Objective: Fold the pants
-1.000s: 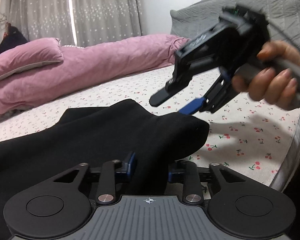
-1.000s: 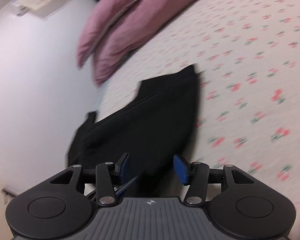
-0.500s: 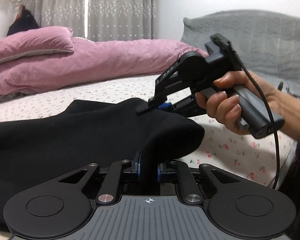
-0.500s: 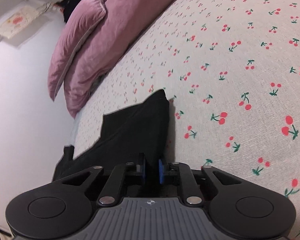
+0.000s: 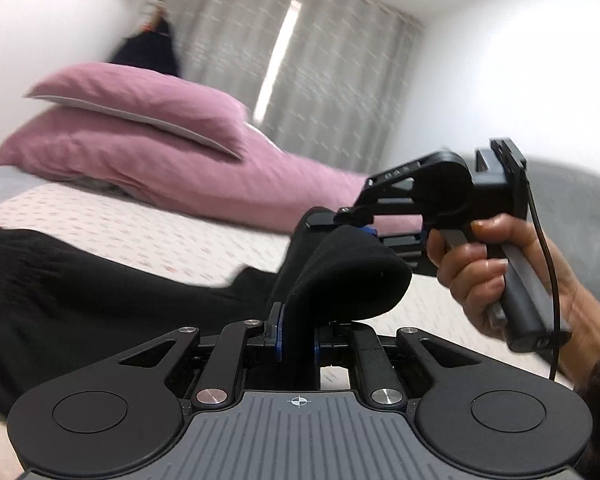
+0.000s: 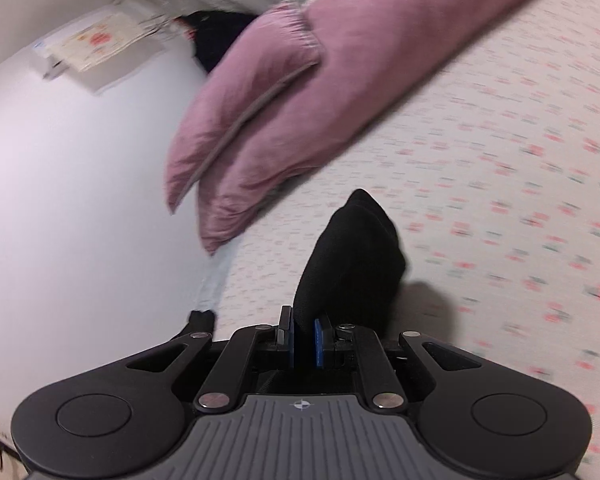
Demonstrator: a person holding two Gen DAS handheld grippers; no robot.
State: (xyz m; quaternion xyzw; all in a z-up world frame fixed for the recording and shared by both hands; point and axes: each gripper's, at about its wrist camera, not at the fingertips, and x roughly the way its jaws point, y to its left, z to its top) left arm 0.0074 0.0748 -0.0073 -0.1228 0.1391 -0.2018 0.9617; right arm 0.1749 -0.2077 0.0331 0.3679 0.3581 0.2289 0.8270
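Observation:
Black pants (image 5: 80, 292) lie across the cherry-print bed sheet (image 5: 152, 232), with one end raised off it. My left gripper (image 5: 298, 338) is shut on a fold of that black cloth, which bulges up between its blue pads. In the left wrist view the right gripper (image 5: 360, 228), held by a hand (image 5: 480, 264), pinches the same raised end from the far side. In the right wrist view the right gripper (image 6: 304, 338) is shut on a bunched tip of the pants (image 6: 352, 264) that hangs above the sheet (image 6: 500, 160).
Pink pillows (image 5: 140, 120) and a pink duvet (image 5: 300, 184) lie along the far side of the bed. Grey curtains (image 5: 320, 64) hang behind. A grey quilted headboard (image 5: 580, 208) stands at the right. A white wall (image 6: 60, 200) borders the bed's left edge.
Both grippers went from apart around the pants' end to shut on it, then lifted it off the sheet. The left view rolled and swung toward the pillows.

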